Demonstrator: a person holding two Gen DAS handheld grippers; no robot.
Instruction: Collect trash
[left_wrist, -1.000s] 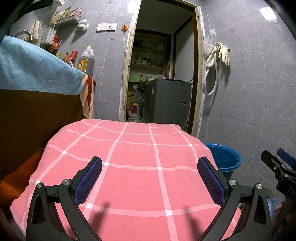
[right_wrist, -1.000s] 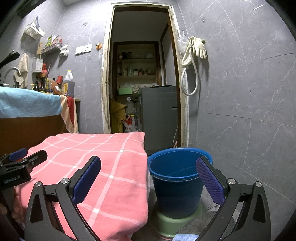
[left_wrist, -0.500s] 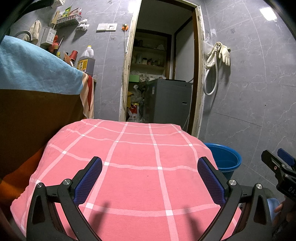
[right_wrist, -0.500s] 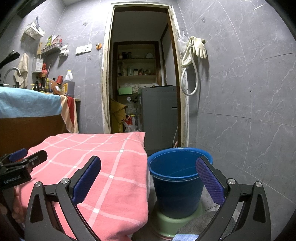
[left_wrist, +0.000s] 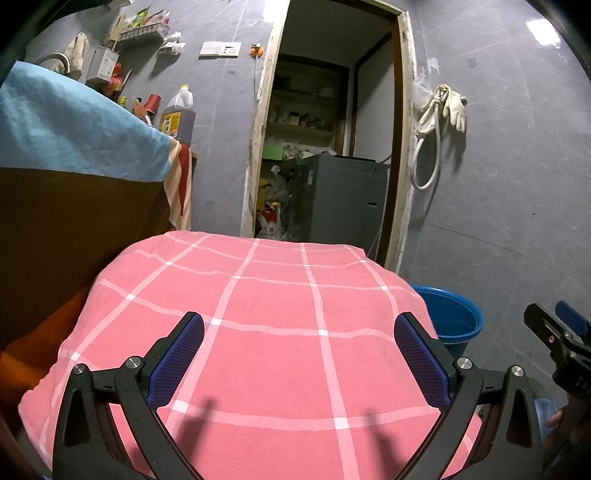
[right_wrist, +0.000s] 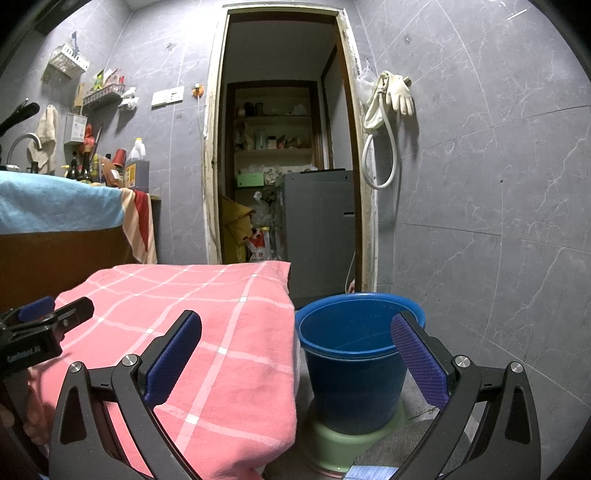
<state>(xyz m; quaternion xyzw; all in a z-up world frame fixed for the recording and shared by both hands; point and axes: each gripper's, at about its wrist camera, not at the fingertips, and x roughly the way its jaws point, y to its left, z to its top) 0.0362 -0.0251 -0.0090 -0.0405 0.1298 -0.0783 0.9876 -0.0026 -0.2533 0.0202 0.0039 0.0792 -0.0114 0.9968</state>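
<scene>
Nearest, low in the left wrist view: left tongs (left_wrist: 298, 354) spread wide, nothing between the blue pads, poised over a worktop draped in a pink checked cloth (left_wrist: 280, 317). Low in the right wrist view: right tongs (right_wrist: 295, 354) likewise wide apart and holding nothing, half over the right edge of the cloth, half in front of the blue bucket (right_wrist: 358, 373).

Just past the tongs: cloth bare across its whole visible face, no scrap, wrapper or other trash lying on it in either view. To the right of the worktop, lower centre of the right wrist view: bucket upright on a pale green base (right_wrist: 332, 443), close against the hanging cloth. Inside wall visible, bottom hidden, so impossible to say whether any trash lies in it.

Farther off, upper left of the frame: a counter under a blue cloth (right_wrist: 55, 203) crowded with bottles. Centre, through the doorway (right_wrist: 280, 147): a grey appliance (right_wrist: 321, 229) and bags heaped on the floor, too small to judge as trash or stores.

Fits two readings equally: worktop cleared and everything dropped in the bucket, or trash yet to be laid out or found elsewhere. No way to settle which from these views.
</scene>
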